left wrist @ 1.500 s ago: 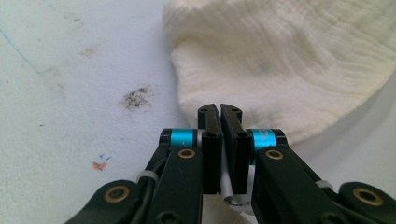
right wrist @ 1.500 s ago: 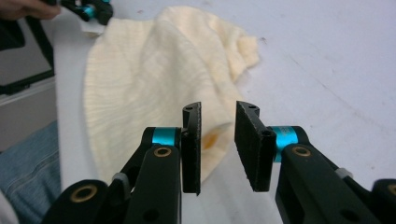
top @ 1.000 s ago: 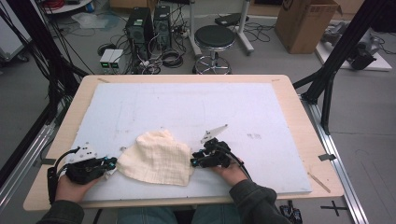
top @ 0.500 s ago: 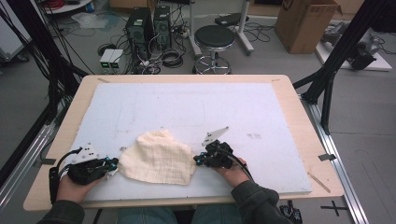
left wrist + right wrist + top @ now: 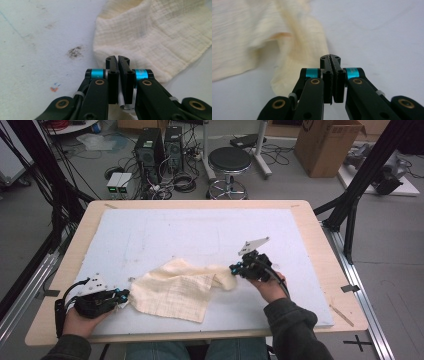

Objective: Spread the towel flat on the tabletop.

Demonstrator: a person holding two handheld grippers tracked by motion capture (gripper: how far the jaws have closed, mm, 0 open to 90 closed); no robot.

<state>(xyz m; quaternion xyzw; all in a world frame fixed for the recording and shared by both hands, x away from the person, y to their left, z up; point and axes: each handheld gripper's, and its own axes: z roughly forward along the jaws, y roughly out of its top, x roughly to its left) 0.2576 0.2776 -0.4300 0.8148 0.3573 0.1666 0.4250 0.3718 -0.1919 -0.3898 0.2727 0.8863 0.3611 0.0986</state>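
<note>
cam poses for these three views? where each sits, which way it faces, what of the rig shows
High view: above the person's table edge, facing forward and down; both forearms, left gripper, right gripper.
Left gripper view: on that gripper, along its shut jaws to the cloth.
Right gripper view: on that gripper, along its shut jaws, cloth edge pinched.
Shared: cloth and white mat.

light: bright, even | shadows: soft | blur: cloth (image 5: 249,42), right gripper view

A cream cloth (image 5: 175,290) of crinkled, matt woven gauze lies on a table (image 5: 305,215). Beneath the cloth is a matt white sheet (image 5: 200,235), framed by pale smooth wood
</note>
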